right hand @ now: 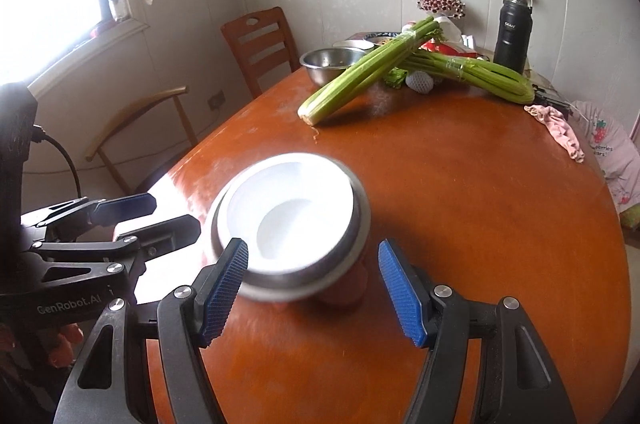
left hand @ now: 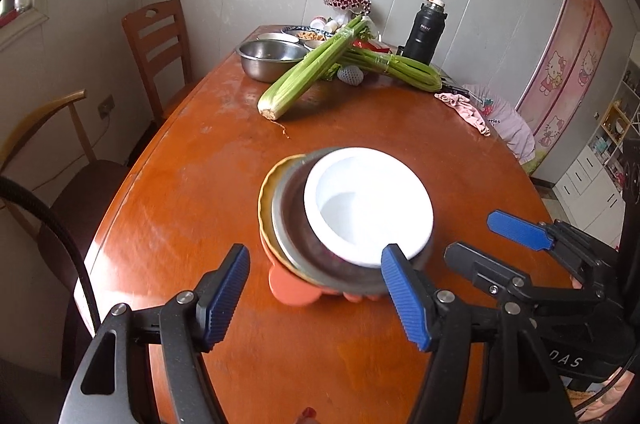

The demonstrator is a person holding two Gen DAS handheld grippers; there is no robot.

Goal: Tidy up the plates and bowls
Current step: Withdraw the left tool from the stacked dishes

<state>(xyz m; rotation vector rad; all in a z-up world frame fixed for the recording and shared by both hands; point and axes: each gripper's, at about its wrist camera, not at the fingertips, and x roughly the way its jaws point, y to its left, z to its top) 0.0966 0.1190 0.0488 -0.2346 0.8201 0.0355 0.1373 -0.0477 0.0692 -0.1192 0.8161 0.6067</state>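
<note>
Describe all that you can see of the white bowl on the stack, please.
The white bowl is round, smooth and glossy, maybe plastic or ceramic, with a broad flat rim and an empty well. It sits upright but off-centre, nested in a steel bowl atop the stack on the wooden table. Neither gripper touches it.

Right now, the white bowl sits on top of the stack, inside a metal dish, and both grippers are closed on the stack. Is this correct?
Not quite. The white bowl does sit on top, inside the metal dish. But neither gripper holds the stack: the left gripper and the right gripper stand open with their pads clear of it. Each wrist view shows this for its own gripper.
</note>
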